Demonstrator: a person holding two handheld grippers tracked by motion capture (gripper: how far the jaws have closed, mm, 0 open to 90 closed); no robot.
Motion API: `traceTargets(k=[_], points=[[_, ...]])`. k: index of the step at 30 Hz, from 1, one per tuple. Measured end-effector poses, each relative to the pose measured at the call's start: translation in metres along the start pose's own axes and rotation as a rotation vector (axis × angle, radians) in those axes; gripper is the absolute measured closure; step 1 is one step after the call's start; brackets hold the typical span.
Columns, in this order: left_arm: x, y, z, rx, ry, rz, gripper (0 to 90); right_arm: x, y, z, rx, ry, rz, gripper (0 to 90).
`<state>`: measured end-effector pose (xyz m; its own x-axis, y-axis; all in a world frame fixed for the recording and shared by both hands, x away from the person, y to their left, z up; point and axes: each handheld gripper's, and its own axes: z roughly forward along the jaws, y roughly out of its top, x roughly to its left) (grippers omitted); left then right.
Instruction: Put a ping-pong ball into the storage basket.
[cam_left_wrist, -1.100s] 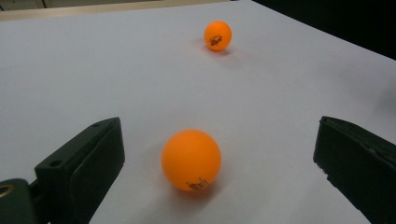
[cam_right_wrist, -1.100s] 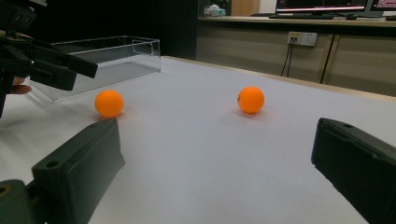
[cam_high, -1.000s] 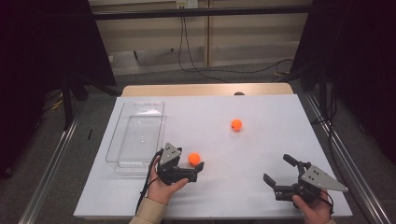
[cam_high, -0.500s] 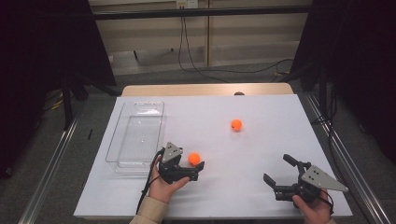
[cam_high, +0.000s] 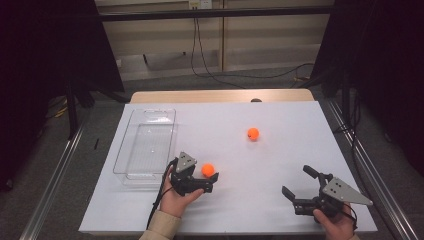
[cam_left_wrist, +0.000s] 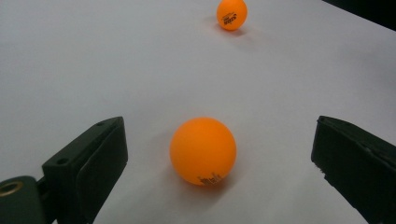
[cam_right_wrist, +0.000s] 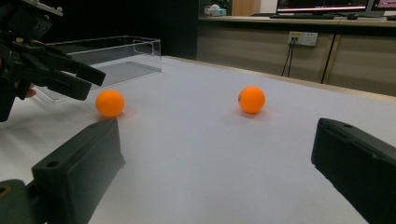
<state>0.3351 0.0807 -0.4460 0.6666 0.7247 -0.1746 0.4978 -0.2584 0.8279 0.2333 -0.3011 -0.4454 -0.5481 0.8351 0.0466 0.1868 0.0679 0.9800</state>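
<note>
Two orange balls lie on the white table (cam_high: 270, 210). The near ball (cam_high: 208, 170) (cam_left_wrist: 203, 150) rests on the table between the jaws of my left gripper (cam_high: 212, 181) (cam_left_wrist: 223, 140), which is open and clear of it on both sides. Farther off sits the second ball (cam_high: 253, 133) (cam_left_wrist: 231, 14) (cam_right_wrist: 251, 99), untouched. At the front right my right gripper (cam_high: 296, 181) (cam_right_wrist: 217, 149) stands open and holds nothing. The right gripper view also takes in the near ball (cam_right_wrist: 110, 102) and the left gripper (cam_right_wrist: 70, 77) beside it.
A clear plastic tray (cam_high: 147, 142) (cam_right_wrist: 107, 56) stands at the table's left, just beyond the left hand. A wooden strip (cam_high: 220, 96) runs along the far edge. Metal rails (cam_high: 55, 170) flank the table on both sides.
The left gripper has edged slightly to the right, toward the near ball. Both balls and the right gripper stay where they were.
</note>
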Motion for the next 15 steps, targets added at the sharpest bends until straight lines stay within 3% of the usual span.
traceTargets(k=[15], points=[[0.0011, 0.0029, 0.0046, 0.023, 0.032, -0.002, 3.5, 0.0001, 0.0000, 0.0000, 0.001, 0.004, 0.000, 1.3]])
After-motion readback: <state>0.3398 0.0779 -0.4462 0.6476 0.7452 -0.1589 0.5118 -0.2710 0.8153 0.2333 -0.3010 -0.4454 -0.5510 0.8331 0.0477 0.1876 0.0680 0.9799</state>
